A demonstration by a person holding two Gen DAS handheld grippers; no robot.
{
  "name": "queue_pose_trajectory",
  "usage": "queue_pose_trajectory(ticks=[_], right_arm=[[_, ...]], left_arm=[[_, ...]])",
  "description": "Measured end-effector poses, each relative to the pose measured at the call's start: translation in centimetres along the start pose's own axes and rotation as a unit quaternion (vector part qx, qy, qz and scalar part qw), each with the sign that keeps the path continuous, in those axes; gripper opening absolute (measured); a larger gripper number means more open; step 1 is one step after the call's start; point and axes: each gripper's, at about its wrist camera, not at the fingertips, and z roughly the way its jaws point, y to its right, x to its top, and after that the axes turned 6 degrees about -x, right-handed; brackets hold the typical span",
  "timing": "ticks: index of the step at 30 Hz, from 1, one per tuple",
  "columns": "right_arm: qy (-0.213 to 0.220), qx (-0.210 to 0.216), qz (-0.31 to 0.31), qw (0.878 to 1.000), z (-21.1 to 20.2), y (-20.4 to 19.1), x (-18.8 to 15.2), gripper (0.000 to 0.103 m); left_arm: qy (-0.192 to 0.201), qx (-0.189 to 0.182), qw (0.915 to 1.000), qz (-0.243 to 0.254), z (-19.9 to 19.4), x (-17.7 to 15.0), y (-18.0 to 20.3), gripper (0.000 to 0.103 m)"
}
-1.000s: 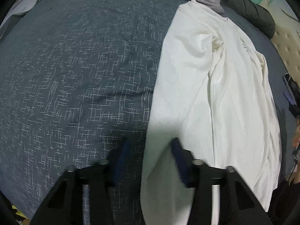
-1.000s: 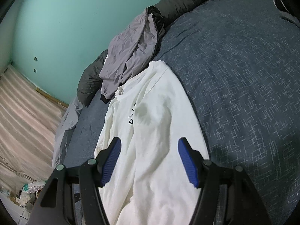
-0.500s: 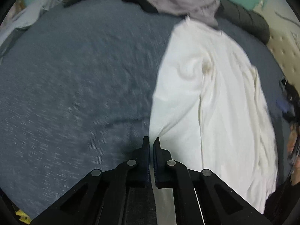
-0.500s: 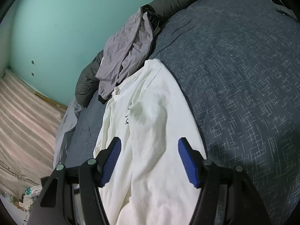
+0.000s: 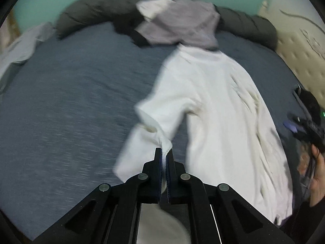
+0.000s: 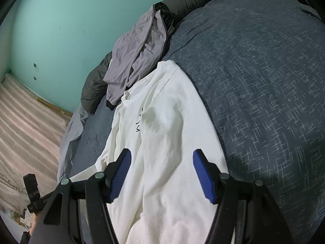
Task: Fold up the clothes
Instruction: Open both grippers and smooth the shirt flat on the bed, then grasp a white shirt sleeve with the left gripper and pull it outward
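While the left claw [image 5: 164,154] is pressed together on the edge of the white shirt [image 5: 215,105], a pinched fold of that cloth rises off the bed [image 5: 67,93] right at its tips, with white fabric showing in the thin slit between the pads. From that pinch the near left part of the shirt hangs in a loose flap, lifted clear of the blue-grey bedcover, while the rest of the shirt lies lengthwise on the bed, running away from the claw toward the far end. At the right edge of the left wrist view, just past the shirt's right side, a person's hand [image 5: 316,168] grips the other tool.

Seen from the right wrist, the right claw [image 6: 161,175] stands spread, its blue pads [image 6: 119,175] apart above the shirt [image 6: 162,134] and pinching nothing. Small black print marks the shirt's chest, closer to its collar.

Beyond the shirt's collar, touching or overlapping it, lies a crumpled grey garment [image 6: 136,57]. Behind that, a dark padded coat [image 5: 95,10] stretches along the far edge of the bed, against a teal wall [image 6: 67,20]. A pale sheet [image 5: 22,44] is bunched at the bed's far left corner.
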Motion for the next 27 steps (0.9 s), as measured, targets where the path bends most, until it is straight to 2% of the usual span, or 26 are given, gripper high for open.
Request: queue_pose_trajectory(ticks=[3, 7, 8, 9, 11, 12, 17, 24, 27], right_arm=[[0.000, -0.001, 0.002, 1.000, 0.0, 0.1, 0.0, 0.064], [0.001, 0.000, 0.005, 1.000, 0.0, 0.3, 0.1, 0.064], [0.001, 0.000, 0.005, 1.000, 0.0, 0.3, 0.2, 0.064], [0.001, 0.001, 0.006, 1.000, 0.0, 0.3, 0.2, 0.064], [0.001, 0.001, 0.007, 1.000, 0.1, 0.4, 0.3, 0.064], [0.001, 0.000, 0.007, 1.000, 0.1, 0.4, 0.3, 0.064], [-0.001, 0.001, 0.006, 1.000, 0.3, 0.2, 0.2, 0.064], [-0.006, -0.001, -0.001, 1.000, 0.5, -0.3, -0.2, 0.064], [-0.008, -0.002, -0.003, 1.000, 0.5, -0.3, -0.3, 0.064]], left_arm=[[-0.039, -0.015, 0.9991, 0.013, 3.9, -1.1, 2.1, 0.004], [-0.060, -0.033, 0.9976, -0.010, 6.5, -1.5, 2.4, 0.006], [-0.061, -0.036, 0.9973, -0.015, 6.4, -1.9, 2.2, 0.015], [-0.056, -0.032, 0.9978, -0.017, 6.1, -1.9, 2.0, 0.036], [-0.041, -0.038, 0.9982, -0.024, 4.9, -2.2, 1.5, 0.057], [-0.031, -0.043, 0.9981, -0.032, 4.0, -2.1, 1.0, 0.060], [-0.003, -0.030, 0.9983, -0.051, 0.5, -2.6, -1.9, 0.060], [-0.064, -0.002, 0.9947, -0.080, 1.1, -6.3, -6.3, 0.060], [-0.087, -0.009, 0.9921, -0.090, 2.3, -7.8, -7.4, 0.060]])
